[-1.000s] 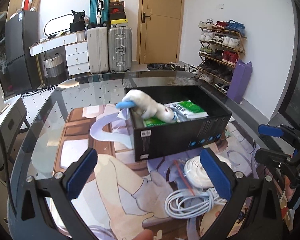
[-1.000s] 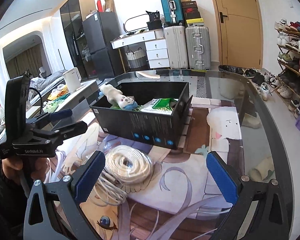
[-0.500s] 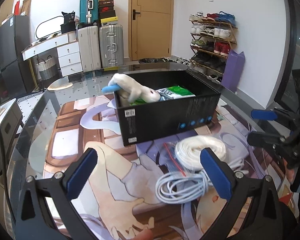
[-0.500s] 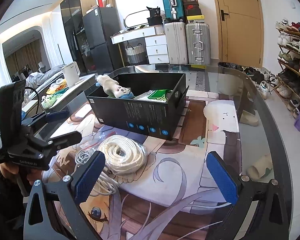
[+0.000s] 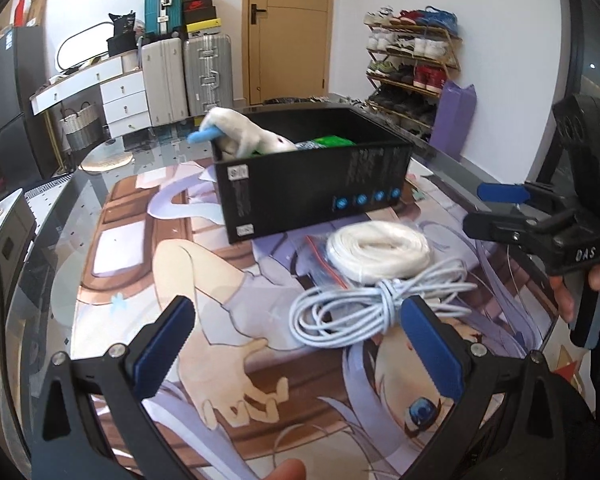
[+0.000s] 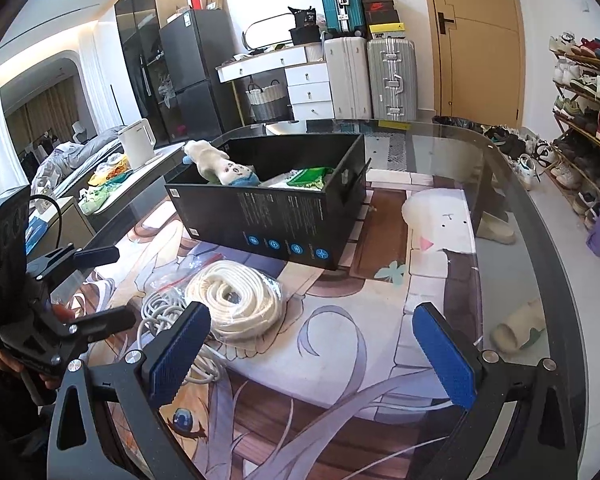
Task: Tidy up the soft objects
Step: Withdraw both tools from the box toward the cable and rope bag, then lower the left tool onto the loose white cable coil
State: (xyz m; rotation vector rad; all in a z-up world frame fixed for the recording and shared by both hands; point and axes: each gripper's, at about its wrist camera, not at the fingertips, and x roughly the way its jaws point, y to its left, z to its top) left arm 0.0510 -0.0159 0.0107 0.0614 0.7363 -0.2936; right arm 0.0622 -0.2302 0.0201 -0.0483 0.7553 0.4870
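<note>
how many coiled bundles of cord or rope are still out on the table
2. The white rope coil lies in a clear bag just in front of the black box; the thinner white cable bundle lies against it, nearer the left gripper. None shows inside the box.

Glass table (image 6: 516, 216) bears mat (image 6: 340, 332), box (image 6: 276, 216), cords (image 6: 236, 300).

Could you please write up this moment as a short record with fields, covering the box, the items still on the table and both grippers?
box: black box, open-topped, on the glass table
in box: plush toy leaning over one end; green packet
outside box: white rope coil in a clear bag; white cable bundle beside it
left gripper: open, empty, facing the cable bundle
right gripper: open, empty, near the rope coil
</note>
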